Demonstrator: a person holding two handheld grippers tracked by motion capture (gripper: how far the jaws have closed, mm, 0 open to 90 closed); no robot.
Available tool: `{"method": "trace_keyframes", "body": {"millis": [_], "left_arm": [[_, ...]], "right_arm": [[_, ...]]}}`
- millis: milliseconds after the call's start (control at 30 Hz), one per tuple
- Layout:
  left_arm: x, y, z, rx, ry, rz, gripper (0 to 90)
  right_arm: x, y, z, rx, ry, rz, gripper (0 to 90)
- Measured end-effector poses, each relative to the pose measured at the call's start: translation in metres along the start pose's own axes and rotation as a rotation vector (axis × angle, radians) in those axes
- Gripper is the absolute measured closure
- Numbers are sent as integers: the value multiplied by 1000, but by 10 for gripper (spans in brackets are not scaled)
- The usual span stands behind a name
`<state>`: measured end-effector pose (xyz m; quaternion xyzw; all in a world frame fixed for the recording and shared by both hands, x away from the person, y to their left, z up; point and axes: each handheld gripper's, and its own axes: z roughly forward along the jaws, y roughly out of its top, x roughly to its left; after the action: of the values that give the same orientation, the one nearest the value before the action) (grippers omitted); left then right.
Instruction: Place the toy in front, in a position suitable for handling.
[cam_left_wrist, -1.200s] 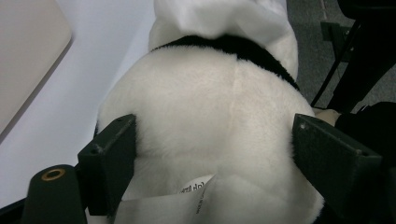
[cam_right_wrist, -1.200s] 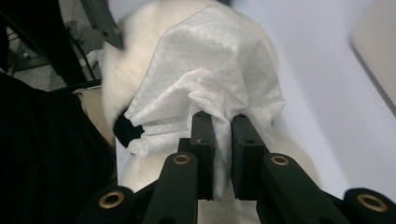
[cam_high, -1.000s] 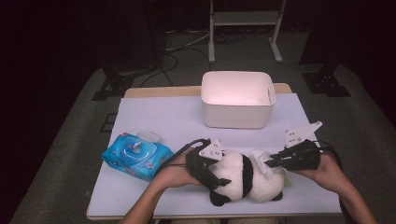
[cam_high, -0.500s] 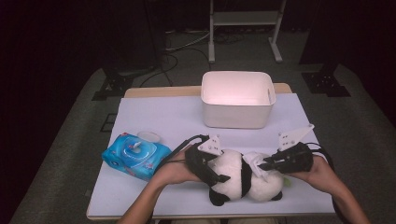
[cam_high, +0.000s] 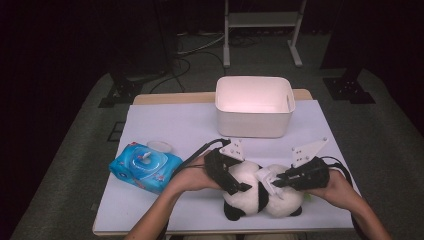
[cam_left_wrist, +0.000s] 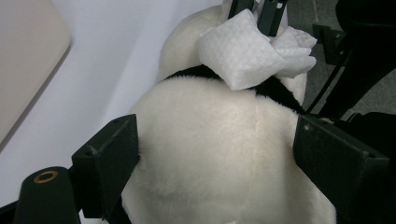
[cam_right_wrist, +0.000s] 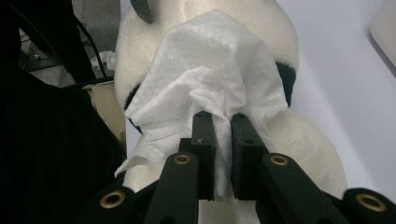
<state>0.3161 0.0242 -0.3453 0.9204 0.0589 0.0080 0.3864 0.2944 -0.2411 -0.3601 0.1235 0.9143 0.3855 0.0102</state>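
A black-and-white panda plush (cam_high: 248, 199) lies near the table's front edge. My left gripper (cam_high: 244, 178) clasps its white body (cam_left_wrist: 224, 140) from both sides with the pads sunk into the fur. Its jaws have just eased slightly wider, with the panda still between them. My right gripper (cam_high: 278, 183) is shut on a crumpled white wipe (cam_high: 267, 179). In the right gripper view the wipe (cam_right_wrist: 210, 70) is pinched between the narrow jaws (cam_right_wrist: 222, 128) and lies against the panda's back (cam_right_wrist: 303, 140). From the left gripper view, the wipe (cam_left_wrist: 243, 51) rests on the black band.
A white bin (cam_high: 254, 122) stands at the back centre of the white-covered table (cam_high: 175, 125). A blue pack of wipes (cam_high: 145, 167) lies at the left, with a small clear lid (cam_high: 159, 146) behind it. Both forearms come in over the front edge.
My right gripper has moved left and slightly down with the wipe, bringing it onto the panda. The left gripper stays on the panda.
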Motion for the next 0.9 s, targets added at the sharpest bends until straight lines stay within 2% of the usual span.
{"method": "trace_keyframes", "body": {"millis": [267,467,567,733,900], "left_arm": [[0,-2,3,13,-17,3,147],[-2,-3,3,12,-17,8,148],[-3,-1,1,7,-19,9,146],[-2,1,1,18,-14,-12,108],[1,3,3,24,-24,-32,103]], "right_arm": [[-4,-2,-15,-1,-20,-3,809],[-11,-10,-25,5,-55,30,808],[-11,-15,-23,0,-40,46,808],[-4,-13,-13,-4,-33,11,812],[-1,-14,-12,-1,-27,3,812]]}}
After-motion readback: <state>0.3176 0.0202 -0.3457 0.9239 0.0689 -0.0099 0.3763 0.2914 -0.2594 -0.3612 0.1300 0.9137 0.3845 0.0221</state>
